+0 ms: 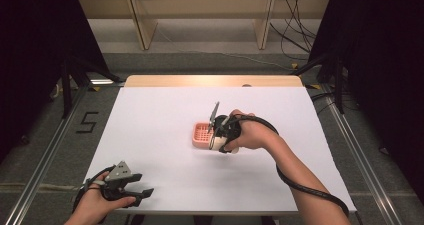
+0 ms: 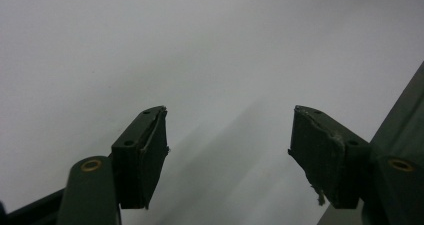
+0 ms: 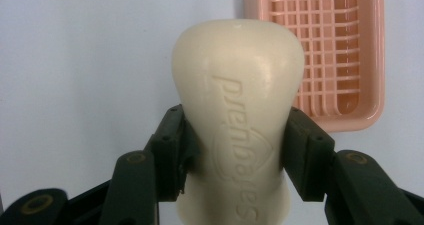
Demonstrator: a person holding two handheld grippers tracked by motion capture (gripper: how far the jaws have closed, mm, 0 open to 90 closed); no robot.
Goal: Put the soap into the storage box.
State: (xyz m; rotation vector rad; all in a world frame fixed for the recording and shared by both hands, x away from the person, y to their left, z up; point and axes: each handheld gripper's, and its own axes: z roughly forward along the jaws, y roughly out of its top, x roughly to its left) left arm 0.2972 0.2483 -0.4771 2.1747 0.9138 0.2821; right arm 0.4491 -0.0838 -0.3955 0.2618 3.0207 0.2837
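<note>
Right hand-held gripper clamps a cream, waisted bar of soap across its narrow middle, long axis running along the jaws, just beside the pink gridded plastic soap dish (ahead, slightly rightward); left hand-held gripper rests wide apart, empty, on the white table.

Lab-style recording room, white-covered table standing on grey carpet, black curtains on both sides, metal floor rails, loose cables, pale wooden shelving behind, a taped "5" on the floor
</note>
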